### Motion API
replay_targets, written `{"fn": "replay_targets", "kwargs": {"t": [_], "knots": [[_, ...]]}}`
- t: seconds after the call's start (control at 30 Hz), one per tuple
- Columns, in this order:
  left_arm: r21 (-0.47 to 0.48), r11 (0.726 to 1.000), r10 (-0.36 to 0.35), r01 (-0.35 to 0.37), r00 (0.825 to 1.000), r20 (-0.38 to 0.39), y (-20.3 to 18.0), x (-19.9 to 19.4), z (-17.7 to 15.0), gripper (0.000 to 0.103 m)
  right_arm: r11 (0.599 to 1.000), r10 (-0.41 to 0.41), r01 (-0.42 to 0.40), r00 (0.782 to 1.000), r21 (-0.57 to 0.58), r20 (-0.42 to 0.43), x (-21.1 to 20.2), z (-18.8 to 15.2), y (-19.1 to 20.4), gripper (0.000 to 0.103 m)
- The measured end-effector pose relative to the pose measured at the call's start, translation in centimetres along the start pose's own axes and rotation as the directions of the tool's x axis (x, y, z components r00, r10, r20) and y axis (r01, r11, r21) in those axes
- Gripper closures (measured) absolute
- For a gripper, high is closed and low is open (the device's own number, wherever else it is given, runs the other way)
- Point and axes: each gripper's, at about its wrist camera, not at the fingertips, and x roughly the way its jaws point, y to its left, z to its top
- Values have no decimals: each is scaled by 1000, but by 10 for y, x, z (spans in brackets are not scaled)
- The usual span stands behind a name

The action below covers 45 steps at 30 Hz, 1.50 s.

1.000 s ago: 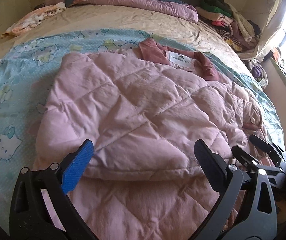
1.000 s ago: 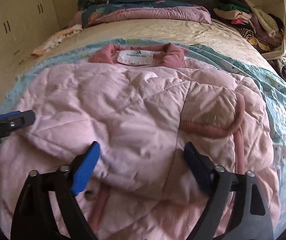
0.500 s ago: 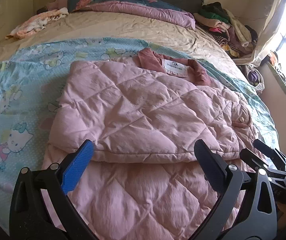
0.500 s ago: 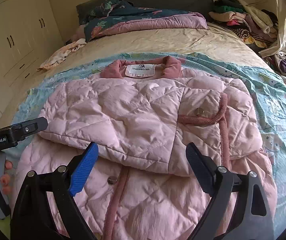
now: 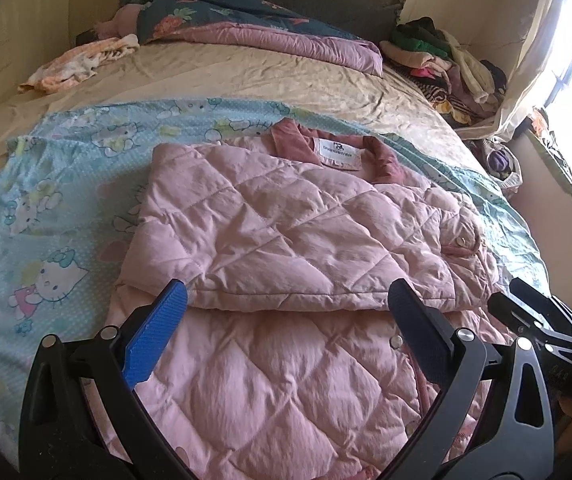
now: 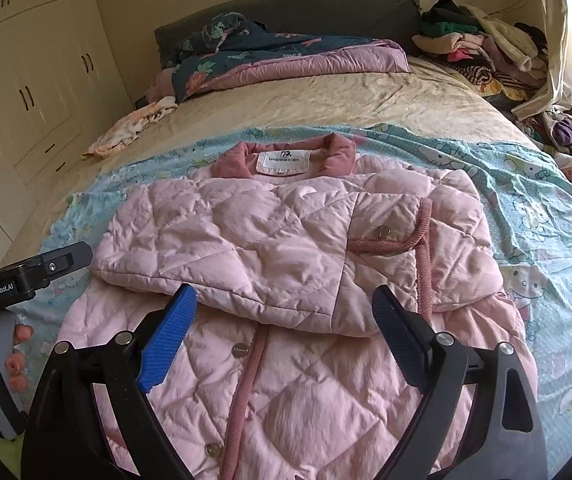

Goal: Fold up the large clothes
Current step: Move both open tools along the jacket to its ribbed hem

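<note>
The pink quilted jacket [image 6: 286, 280] lay on the cartoon-print sheet [image 6: 546, 208] of the bed, sleeves folded across its chest; the lower half was not yet folded up. Both the left gripper [image 5: 286, 320] and right gripper [image 6: 282, 320] hovered gaping and empty. No containers were noted.

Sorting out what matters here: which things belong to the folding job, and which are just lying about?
Job:
- pink quilted jacket
- left gripper, open
- right gripper, open

Lying about:
- cartoon sheet
- clothes pile
- floral quilt
- small cloth
</note>
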Motion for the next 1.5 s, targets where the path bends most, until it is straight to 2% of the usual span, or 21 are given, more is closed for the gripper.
{"fn": "replay_targets", "kwargs": {"t": [0.8, 0.9, 1.5], "knots": [[18, 1000, -13, 12, 998, 66, -15, -52, -6, 9, 1000, -12, 11, 994, 7, 111, -63, 2, -2, 14], [23, 1000, -19, 17, 997, 77, -17, -60, -7, 9, 1000, -17, 16, 992, 12, 128, -71, 1, -1, 4], [30, 999, -34, 30, 990, 136, -22, -98, -24, 9, 1000, -22, 24, 979, -4, 202, -118, -11, 3, 4]]}}
